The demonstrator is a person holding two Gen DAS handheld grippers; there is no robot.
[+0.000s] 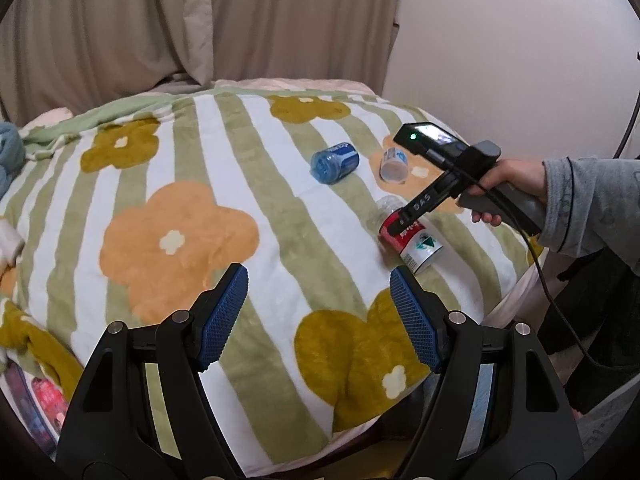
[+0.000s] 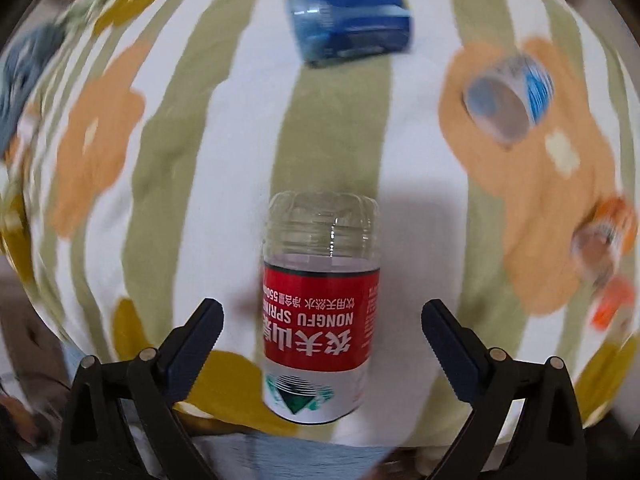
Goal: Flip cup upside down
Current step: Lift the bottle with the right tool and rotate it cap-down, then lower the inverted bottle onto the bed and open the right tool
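Clear glossy plastic cup (image 2: 320,304) w/ paper-like label, soft matt fleece blanket (image 2: 248,128)

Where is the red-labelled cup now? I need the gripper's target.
The red-labelled cup lies on its side on the flowered blanket, between the open right gripper's fingers.

Left wrist view: set low over the near edge of the flowered blanket (image 1: 224,184), facing across it toward curtains (image 1: 120,28) and wall, its own open fingers at the bottom. It takes in the other handheld gripper at right. Right wrist view: looks steeply down from close range, blurred at the margins. Shared ground: the red-labelled cup (image 1: 416,244) (image 2: 320,320), blue cup (image 1: 335,161) (image 2: 352,24) and clear cup (image 1: 394,166) (image 2: 506,96)
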